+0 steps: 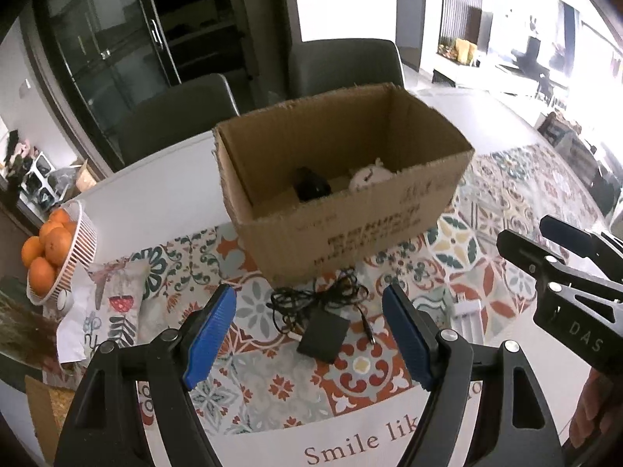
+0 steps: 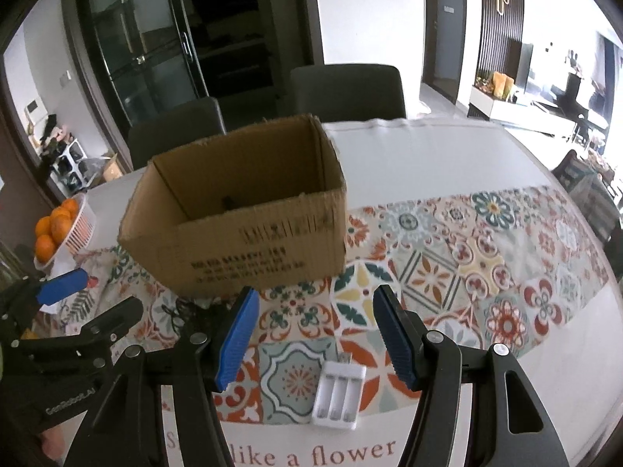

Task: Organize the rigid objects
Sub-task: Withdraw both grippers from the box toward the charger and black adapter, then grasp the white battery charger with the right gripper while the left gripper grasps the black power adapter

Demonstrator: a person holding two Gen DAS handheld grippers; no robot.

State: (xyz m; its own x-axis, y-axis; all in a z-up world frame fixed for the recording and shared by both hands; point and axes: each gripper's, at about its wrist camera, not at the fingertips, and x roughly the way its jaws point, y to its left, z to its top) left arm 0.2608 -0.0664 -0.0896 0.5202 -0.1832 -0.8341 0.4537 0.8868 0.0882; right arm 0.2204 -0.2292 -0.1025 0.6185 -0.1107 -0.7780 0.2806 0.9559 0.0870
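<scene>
On patterned tile-print cloth (image 1: 272, 389), open corrugated cardboard box (image 1: 350, 225) at 12 o'clock; inside, dark lump (image 1: 311, 188) and pale rounded item (image 1: 368, 177), both half hidden by front wall, hard to identify. Left gripper (image 1: 309, 334), ribbed blue pads spread, empty, above matte black adapter (image 1: 323, 336) with tangled cord. Right gripper (image 2: 315, 334) parted, empty; white plastic three-slot battery charger (image 2: 337, 397) at 6 o'clock. Printed lettering cut off by gripper arms.

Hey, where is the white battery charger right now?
In the right wrist view, the charger lies on the patterned cloth near the table's front edge, below the open right hand-held gripper, in front of the box.
</scene>
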